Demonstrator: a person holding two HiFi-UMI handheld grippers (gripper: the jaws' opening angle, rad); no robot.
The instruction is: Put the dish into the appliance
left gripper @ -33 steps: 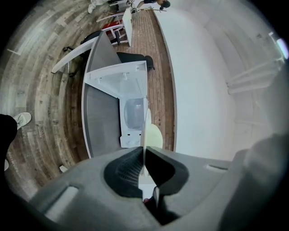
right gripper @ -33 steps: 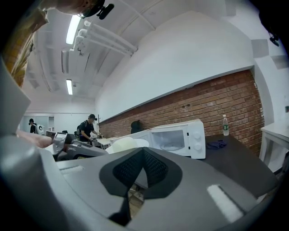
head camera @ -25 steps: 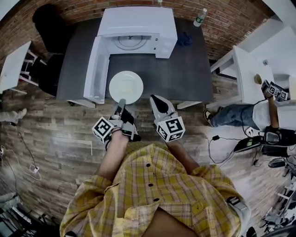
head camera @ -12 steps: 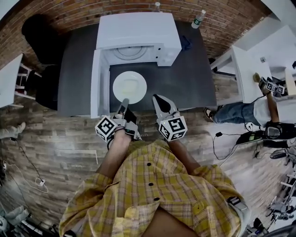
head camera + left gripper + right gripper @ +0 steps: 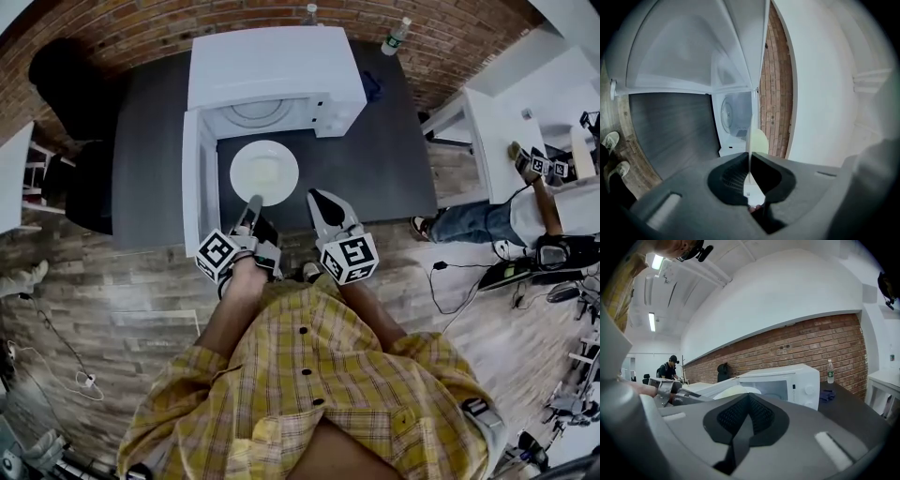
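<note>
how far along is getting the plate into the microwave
Done: the white microwave has its door open, and the left gripper is shut on the rim of the round white plate. In hand: the plate is held above the dark table, in front of the microwave, not inside. Left: carry it in, set it on the round turntable, release. The right gripper is shut and empty.

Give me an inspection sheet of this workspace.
Surface: dark table, carrying the microwave.
Job's things: microwave, door open; plate in front of it, not yet inside.
Clutter: bottle at the back, blue cloth beside the microwave.
Grippers: left claw shut on the plate's rim; right claw shut, empty.
Cables: cable loose on the floor.
Surroundings: brick wall, another person at the right.
</note>
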